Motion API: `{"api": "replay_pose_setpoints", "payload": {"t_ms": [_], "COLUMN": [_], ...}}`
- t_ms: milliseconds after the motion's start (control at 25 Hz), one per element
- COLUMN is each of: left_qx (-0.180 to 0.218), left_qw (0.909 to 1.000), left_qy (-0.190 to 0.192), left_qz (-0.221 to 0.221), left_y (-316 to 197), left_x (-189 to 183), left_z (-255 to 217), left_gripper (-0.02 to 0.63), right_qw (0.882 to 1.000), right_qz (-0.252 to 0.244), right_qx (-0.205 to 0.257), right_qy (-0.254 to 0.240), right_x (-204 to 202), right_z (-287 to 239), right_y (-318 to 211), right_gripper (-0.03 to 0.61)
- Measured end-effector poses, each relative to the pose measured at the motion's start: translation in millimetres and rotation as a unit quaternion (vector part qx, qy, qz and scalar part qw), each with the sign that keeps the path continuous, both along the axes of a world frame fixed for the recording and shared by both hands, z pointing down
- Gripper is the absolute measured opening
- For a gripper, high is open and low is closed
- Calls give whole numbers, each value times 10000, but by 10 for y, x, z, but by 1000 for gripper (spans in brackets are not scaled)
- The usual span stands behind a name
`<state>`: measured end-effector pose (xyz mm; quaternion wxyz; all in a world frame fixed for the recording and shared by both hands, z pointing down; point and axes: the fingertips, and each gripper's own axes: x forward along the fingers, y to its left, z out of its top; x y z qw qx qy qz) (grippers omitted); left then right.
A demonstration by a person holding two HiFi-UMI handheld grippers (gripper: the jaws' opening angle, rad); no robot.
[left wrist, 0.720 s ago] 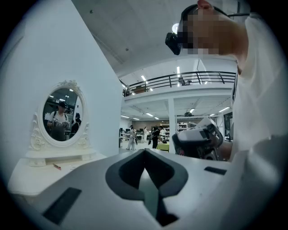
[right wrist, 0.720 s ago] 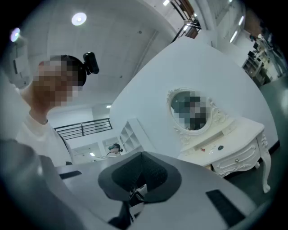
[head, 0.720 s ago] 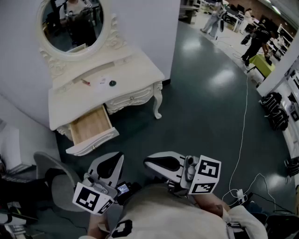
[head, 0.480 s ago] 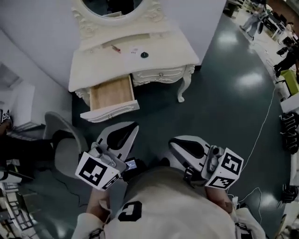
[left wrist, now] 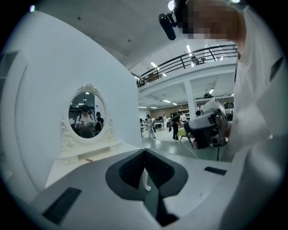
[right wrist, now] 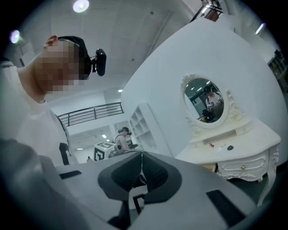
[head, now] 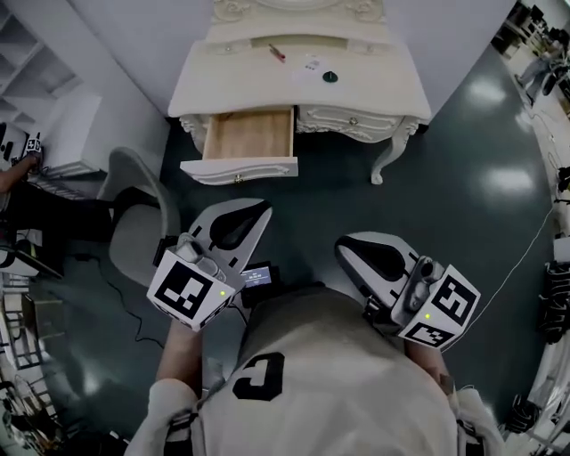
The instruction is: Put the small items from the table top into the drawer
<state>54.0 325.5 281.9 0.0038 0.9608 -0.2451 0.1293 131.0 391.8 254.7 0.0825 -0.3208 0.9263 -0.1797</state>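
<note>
Mirror (head: 233, 9) is cut off at the upper edge. At upper centre, small items on the table (head: 392, 100) are hard to make out: a red stick (head: 278, 52), a white slip (head: 311, 64) and a dark round piece (head: 330, 77). The drawer (head: 249, 135) is pulled open. Lower down, the left claw (head: 261, 208) and the right claw (head: 344, 246) are pressed together, nothing held.

dim, cool lighting (fisheye-warped edges)

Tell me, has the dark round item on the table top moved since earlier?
No. The dark round item still lies right of the white card on the table top; only the view shifted.
</note>
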Motion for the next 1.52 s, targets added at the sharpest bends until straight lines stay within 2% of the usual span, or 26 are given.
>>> {"api": "replay_pose_setpoints", "payload": {"t_ms": [120, 200, 320, 440, 760, 920, 1200, 1360, 1520], "left_qx": [-92, -70, 51, 85, -198, -324, -324, -12, -206], "left_qw": [9997, 9996, 9995, 9996, 9997, 9993, 9993, 9991, 9983], "left_qy": [198, 278, 190, 114, -44, -67, 42, -19, 229], "left_qz": [-77, 31, 260, 244, -127, -157, 193, 419, 486], "left_y": [72, 80, 124, 156, 209, 174, -103, -402, -707], "left_x": [32, 153, 383, 481, 338, 240, 214, 129, 19], "left_z": [34, 28, -15, -27, 72, 120, 162, 138, 61], "left_gripper": [58, 58, 58, 57, 58, 58, 58, 58, 58], "right_qw": [9995, 9992, 9994, 9993, 9980, 9969, 9946, 9926, 9920], "right_qz": [-167, -126, 10, 92, -209, -262, 30, 288, 380], "right_qx": [38, 93, -8, -297, -590, -734, -971, -1075, -1073], "right_qy": [252, 355, 339, 185, 84, 116, 354, 478, 536], "right_x": [-77, -29, 177, 323, 191, 90, -17, -98, -239], "right_z": [79, 105, 151, 262, 388, 441, 525, 557, 497], "right_y": [58, 53, 67, 74, 38, -48, -303, -546, -827], "right_gripper": [29, 29, 28, 29, 29, 29, 29, 29, 29]}}
